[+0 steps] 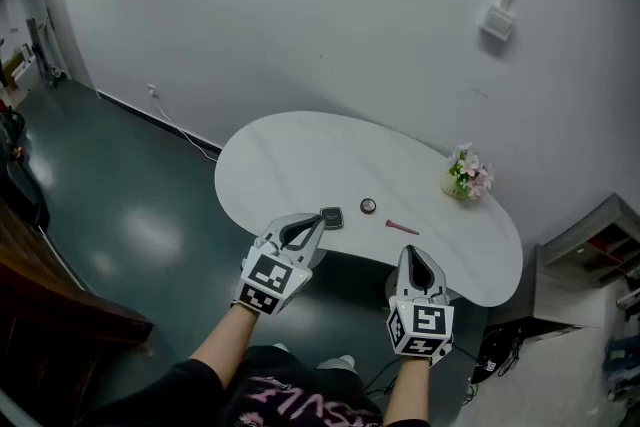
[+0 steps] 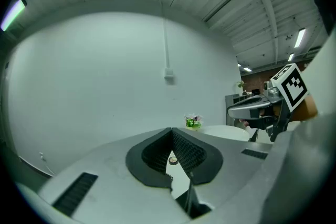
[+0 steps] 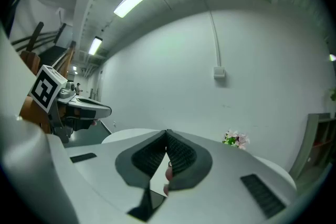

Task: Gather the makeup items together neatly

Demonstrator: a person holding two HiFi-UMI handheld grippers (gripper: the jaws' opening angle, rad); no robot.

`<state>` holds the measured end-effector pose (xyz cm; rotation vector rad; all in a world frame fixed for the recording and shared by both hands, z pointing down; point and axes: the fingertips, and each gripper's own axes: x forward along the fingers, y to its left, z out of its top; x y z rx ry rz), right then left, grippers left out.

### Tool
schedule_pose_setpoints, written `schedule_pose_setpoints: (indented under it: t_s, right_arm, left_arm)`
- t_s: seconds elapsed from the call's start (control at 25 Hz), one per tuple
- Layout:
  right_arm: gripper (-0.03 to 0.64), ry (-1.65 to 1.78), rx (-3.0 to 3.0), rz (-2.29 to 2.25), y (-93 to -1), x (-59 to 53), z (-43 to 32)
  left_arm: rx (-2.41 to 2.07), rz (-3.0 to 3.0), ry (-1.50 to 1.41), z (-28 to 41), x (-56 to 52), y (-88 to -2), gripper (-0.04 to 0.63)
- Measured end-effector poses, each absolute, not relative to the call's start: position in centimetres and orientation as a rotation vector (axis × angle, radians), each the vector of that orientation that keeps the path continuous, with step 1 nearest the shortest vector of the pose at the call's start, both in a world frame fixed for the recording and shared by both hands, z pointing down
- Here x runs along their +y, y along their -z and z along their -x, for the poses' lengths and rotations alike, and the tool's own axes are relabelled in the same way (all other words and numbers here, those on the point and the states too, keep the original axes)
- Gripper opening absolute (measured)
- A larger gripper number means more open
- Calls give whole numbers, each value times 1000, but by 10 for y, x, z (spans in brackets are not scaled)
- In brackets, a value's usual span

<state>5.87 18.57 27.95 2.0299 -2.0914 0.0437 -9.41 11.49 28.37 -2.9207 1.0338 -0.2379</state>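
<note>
Left hand-held gripper [image 1: 314, 225] and right hand-held gripper [image 1: 415, 255] hover shut, empty, at the white counter's [image 1: 280, 155] six o'clock edge; nearby, the slim pink stick [image 1: 402, 227], perhaps a lip pencil, could roll off if nudged.

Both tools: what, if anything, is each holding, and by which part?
Nothing is held. The left tool and the right tool are both shut and empty.

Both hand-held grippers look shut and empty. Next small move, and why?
Probably open the left hand-held gripper and lower it onto the dark square compact, the item nearest its tips. Its jaws are together with nothing between them, and the compact, the small round case and the pink stick lie apart.
</note>
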Motion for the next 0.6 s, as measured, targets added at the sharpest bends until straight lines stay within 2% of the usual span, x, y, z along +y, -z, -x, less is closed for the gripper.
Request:
schedule_pose_setpoints:
  t_s: [0.6]
  right_arm:
    - [63, -114, -2055, -1999, -298, 181, -54]
  left_arm:
    - [1017, 2962, 309, 105, 107, -308, 12]
